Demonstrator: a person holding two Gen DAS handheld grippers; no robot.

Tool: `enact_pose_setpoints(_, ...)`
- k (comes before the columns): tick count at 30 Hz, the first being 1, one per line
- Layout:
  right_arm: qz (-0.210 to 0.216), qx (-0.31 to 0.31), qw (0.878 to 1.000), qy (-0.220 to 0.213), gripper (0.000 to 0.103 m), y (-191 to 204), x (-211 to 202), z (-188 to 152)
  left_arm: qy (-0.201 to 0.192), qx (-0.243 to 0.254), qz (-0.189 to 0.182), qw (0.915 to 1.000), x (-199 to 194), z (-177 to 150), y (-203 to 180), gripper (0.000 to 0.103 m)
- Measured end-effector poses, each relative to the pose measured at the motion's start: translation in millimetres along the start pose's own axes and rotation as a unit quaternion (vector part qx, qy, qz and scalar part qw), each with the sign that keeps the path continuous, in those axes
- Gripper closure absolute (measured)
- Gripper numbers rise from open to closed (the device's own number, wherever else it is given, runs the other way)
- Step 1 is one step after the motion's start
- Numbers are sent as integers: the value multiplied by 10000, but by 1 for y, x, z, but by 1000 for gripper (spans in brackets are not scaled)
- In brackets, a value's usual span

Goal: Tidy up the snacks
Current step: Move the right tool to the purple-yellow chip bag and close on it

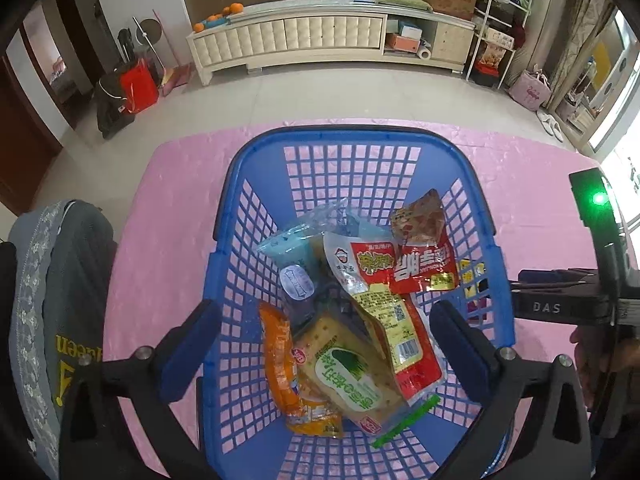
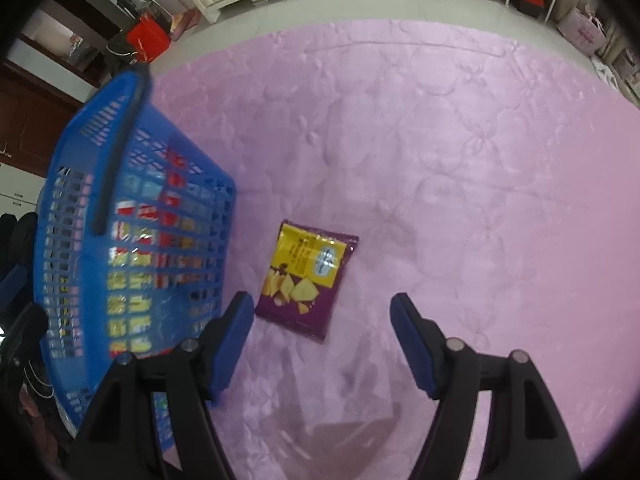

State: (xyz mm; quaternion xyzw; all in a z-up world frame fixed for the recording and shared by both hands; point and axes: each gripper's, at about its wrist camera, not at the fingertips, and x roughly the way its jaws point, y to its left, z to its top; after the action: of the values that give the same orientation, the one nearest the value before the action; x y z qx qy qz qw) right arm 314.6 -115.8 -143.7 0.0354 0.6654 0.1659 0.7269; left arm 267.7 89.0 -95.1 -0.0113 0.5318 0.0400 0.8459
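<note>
One chip packet (image 2: 306, 282), ahead between fingers (image 2: 234, 336)

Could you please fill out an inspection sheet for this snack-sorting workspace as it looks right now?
Surface: pink quilted cloth covering the table.
Job's things: blue basket holding several snack packets; purple and yellow chip bag lying flat on the cloth beside the basket.
Clutter: nothing seen on the cloth.
Grippers: left gripper open above the basket, nothing between its fingers; right gripper open above the chip bag, not touching it.
Cables: nothing seen.
Surroundings: cream cabinet, red bag, tiled floor.
</note>
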Motion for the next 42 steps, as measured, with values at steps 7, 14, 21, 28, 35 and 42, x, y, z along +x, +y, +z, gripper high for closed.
enact_pose_setpoints(7,169,101,9997,145,26,2,24,6,77,30,-84,9999,8,5,2,0)
enact_pose_setpoints(14,-119,-21,9999,74,26,9,32,10,13,154,-141,9998,9,3,2,0)
enact_pose_setpoints(21,-349,-85,9993,-51,26,24,31,7,9,169,-223,9996,11,1,-1,0)
enact_pose_setpoints(28,-829,-417,9956,-97,30,49,40,-12,-50,245,-242,9994,7,-7,-4,0)
enact_pose_setpoints(35,-908,-390,9950,-117,46,46,37,-20,-100,274,-277,9992,4,-10,-4,0)
enact_pose_setpoints(42,-901,-567,9942,-172,47,42,21,-40,-140,256,-333,9990,-3,-20,-4,0)
